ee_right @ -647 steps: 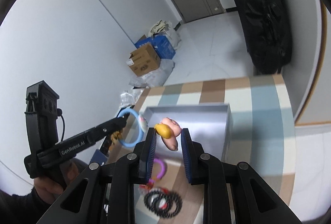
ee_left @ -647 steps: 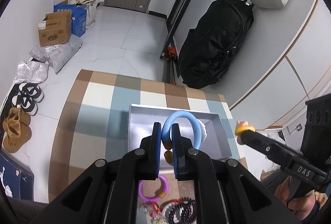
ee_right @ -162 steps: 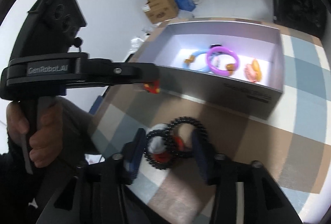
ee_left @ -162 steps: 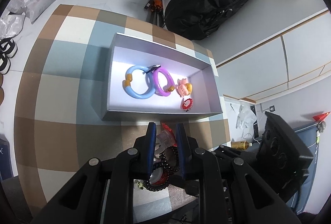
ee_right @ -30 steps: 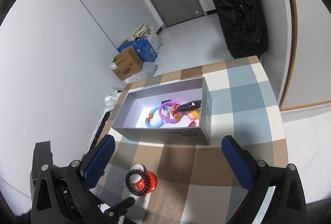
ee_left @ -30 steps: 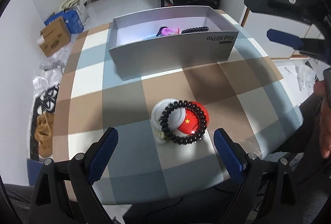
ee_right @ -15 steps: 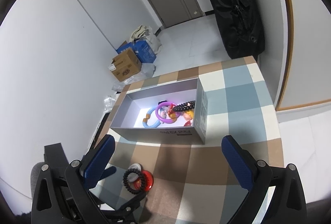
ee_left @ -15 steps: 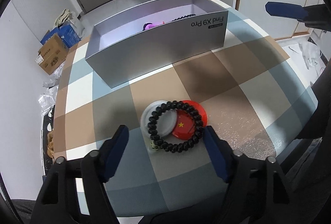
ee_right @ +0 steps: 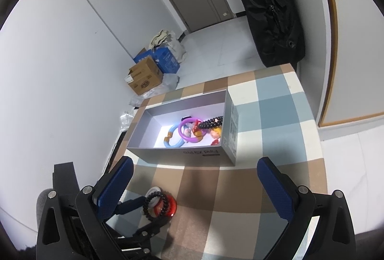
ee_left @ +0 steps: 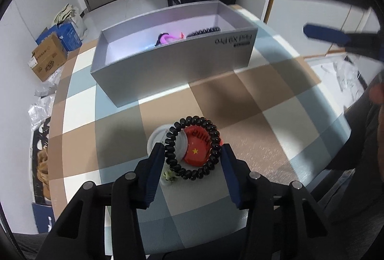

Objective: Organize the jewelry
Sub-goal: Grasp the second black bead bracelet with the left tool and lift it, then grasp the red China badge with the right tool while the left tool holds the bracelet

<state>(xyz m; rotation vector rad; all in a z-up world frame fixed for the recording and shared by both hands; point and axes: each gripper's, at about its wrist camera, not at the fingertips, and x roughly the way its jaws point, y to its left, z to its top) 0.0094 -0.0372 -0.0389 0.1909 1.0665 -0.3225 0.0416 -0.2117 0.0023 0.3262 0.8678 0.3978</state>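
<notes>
A black coil bracelet [ee_left: 189, 120] lies on a red star badge [ee_left: 199, 150] and a white round badge [ee_left: 156, 139] on the checked table. My left gripper [ee_left: 192, 155] points down over it. Its jaws are closing, with the bracelet between them and the pads just at its sides. The bracelet is still round and flat. The right wrist view shows the same left gripper [ee_right: 156, 209] around the bracelet [ee_right: 165, 200]. My right gripper [ee_right: 194, 185] hangs wide open above the table, holding nothing. The silver box [ee_right: 192, 151] holds a purple ring [ee_right: 189, 137], a blue ring [ee_right: 172, 143] and black beads [ee_right: 211, 124].
A small green piece [ee_left: 169, 175] lies by the left finger. The table's near edge [ee_left: 192, 236] is close below the badges. A black bag [ee_right: 271, 7] and cardboard boxes [ee_right: 144, 78] stand on the floor beyond. A person's hand [ee_left: 376, 94] is at the right.
The left jaws have narrowed from wide apart to just beside the black coil bracelet, and the gripper has come closer to it. The right gripper has stayed put.
</notes>
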